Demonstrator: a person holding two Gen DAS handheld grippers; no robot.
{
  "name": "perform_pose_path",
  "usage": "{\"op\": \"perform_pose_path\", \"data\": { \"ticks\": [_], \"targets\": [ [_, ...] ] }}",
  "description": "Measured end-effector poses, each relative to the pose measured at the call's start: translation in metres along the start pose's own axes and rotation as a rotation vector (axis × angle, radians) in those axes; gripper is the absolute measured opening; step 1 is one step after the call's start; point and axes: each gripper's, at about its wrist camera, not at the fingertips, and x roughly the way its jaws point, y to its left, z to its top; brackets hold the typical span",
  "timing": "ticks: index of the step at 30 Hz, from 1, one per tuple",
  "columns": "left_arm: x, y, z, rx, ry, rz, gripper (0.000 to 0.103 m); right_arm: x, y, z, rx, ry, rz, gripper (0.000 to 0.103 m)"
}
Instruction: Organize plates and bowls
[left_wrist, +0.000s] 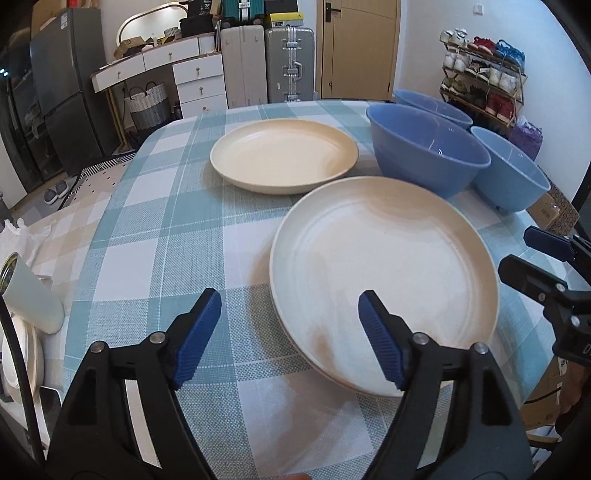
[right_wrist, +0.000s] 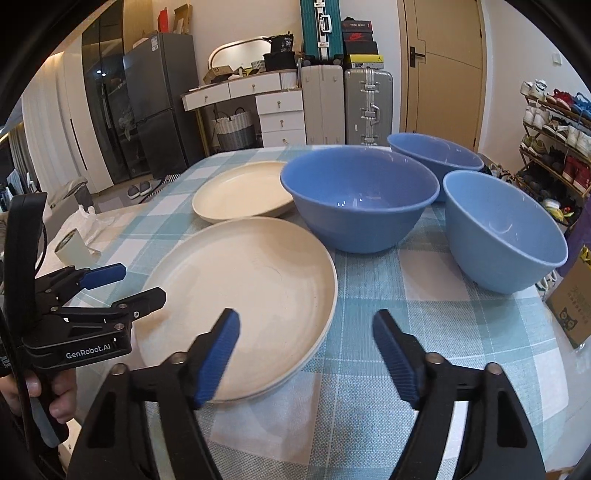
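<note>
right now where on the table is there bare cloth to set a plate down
Bare cloth lies left of the near plate and far plate, toward the white cup. A smaller patch sits right of the near plate, before the nearest blue bowl. The far right is crowded: three blue bowls close together, the big one beside the far plate.

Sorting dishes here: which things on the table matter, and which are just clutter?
For the job: near plate, far plate, big blue bowl, right blue bowl, back blue bowl.
Lying about: white tumbler, crumpled paper, cardboard box.
</note>
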Motion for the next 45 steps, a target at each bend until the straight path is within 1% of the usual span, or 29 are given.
{"op": "perform_pose_path", "data": {
  "ticks": [2,6,8,15,16,18,19,22,27,34,36,39,45],
  "targets": [
    [-0.005,0.003,0.003,-0.018,-0.007,-0.010,0.078,-0.007,0.002,0.005,-0.012,-0.015,-0.002,0.086],
    [-0.016,0.009,0.007,-0.044,-0.022,-0.016,0.078,-0.018,0.006,0.016,-0.026,-0.029,0.033,0.100],
    [-0.021,0.010,0.008,-0.050,-0.028,-0.014,0.079,-0.024,0.008,0.021,-0.037,-0.039,0.055,0.101],
    [-0.031,0.014,0.013,-0.082,-0.030,-0.021,0.083,-0.037,0.009,0.037,-0.064,-0.053,0.055,0.102],
    [-0.031,0.015,0.014,-0.087,-0.029,-0.023,0.084,-0.038,0.008,0.039,-0.066,-0.053,0.053,0.102],
    [-0.032,0.015,0.015,-0.103,-0.030,-0.028,0.098,-0.041,0.006,0.045,-0.069,-0.055,0.060,0.102],
    [-0.034,0.016,0.016,-0.113,-0.041,-0.031,0.101,-0.041,0.005,0.047,-0.070,-0.057,0.064,0.102],
    [-0.039,0.017,0.022,-0.126,-0.054,-0.033,0.101,-0.046,0.002,0.057,-0.066,-0.059,0.082,0.102],
    [-0.052,0.020,0.032,-0.162,-0.074,-0.064,0.101,-0.057,-0.001,0.078,-0.087,-0.076,0.091,0.102],
    [-0.067,0.020,0.055,-0.176,-0.097,-0.029,0.101,-0.076,-0.013,0.113,-0.091,-0.092,0.125,0.102],
    [-0.072,0.020,0.062,-0.180,-0.111,-0.024,0.101,-0.079,-0.017,0.122,-0.088,-0.081,0.139,0.102],
    [-0.077,0.017,0.072,-0.156,-0.124,0.008,0.101,-0.082,-0.019,0.135,-0.094,-0.068,0.160,0.102],
    [-0.079,0.019,0.089,-0.155,-0.127,0.031,0.101,-0.075,-0.012,0.155,-0.167,-0.039,0.148,0.102]
  ]
}}
